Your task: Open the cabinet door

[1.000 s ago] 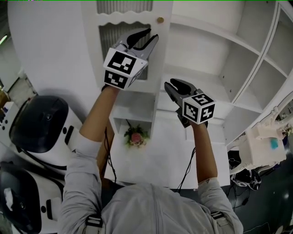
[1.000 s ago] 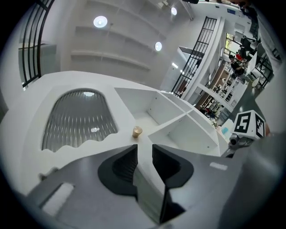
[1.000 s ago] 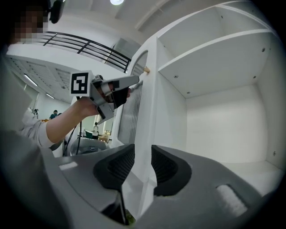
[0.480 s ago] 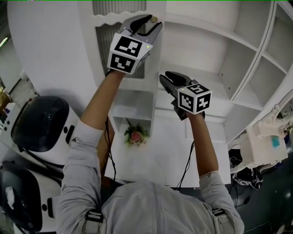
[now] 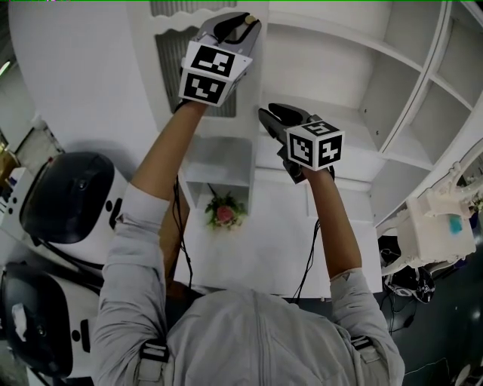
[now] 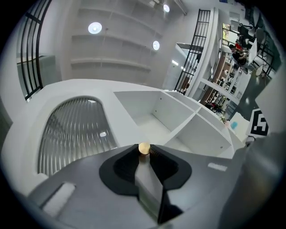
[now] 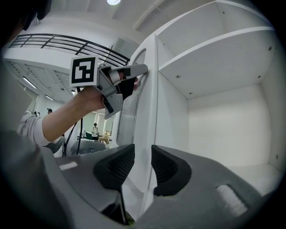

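cabinet door [image 5: 172, 75] looks shut, left of the open shelves [image 5: 339, 83]; our left claw [image 5: 240, 21] has just been closing and pinches its knob [image 6: 144, 148] for the pull; right claw [image 5: 273, 113] hangs slightly open, empty

Head view looks steeply down; both gripper views closely face the cabinet door [image 6: 73, 132].
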Tool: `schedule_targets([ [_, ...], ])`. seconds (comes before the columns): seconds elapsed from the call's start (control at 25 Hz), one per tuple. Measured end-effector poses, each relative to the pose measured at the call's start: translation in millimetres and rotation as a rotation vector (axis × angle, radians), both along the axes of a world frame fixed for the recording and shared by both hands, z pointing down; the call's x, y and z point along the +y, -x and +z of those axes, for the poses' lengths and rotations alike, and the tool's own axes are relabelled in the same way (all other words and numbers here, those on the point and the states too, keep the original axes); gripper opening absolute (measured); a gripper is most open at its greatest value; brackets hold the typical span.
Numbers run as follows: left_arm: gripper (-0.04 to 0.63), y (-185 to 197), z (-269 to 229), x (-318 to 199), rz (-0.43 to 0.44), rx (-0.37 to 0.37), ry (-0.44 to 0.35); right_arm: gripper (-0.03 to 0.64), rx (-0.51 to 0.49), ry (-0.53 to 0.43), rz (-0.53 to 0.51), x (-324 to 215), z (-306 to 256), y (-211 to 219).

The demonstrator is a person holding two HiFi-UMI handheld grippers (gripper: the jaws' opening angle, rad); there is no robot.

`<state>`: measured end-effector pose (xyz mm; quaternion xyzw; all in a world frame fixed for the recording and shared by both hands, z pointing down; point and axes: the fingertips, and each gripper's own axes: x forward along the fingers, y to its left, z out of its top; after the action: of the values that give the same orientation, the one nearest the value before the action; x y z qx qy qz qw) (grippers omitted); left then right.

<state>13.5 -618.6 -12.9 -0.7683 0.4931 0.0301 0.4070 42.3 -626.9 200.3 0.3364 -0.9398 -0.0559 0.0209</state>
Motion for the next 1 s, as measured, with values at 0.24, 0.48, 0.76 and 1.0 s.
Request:
schedule_targets([
  [0.24, 0.089, 1, 1, 19, 0.045, 0.001, -0.014, 0.120, 0.021, -0.009, 0.018, 1, 1, 6],
  [0.48, 0.091, 3, 1, 30, 0.117, 0.010, 0.038, 0.126, 0.008, -0.005, 0.003, 3, 4, 21],
  [0.76, 0.091, 8, 2, 44, 0.151, -0.001, 0.042, 0.100, -0.016, -0.018, -0.024, 16, 5, 29],
  [1.0, 0.087, 12, 4, 63, 0.183, 0.009, 0.033, 0.087, -0.076, 0.014, -0.029, 38, 5, 29],
])
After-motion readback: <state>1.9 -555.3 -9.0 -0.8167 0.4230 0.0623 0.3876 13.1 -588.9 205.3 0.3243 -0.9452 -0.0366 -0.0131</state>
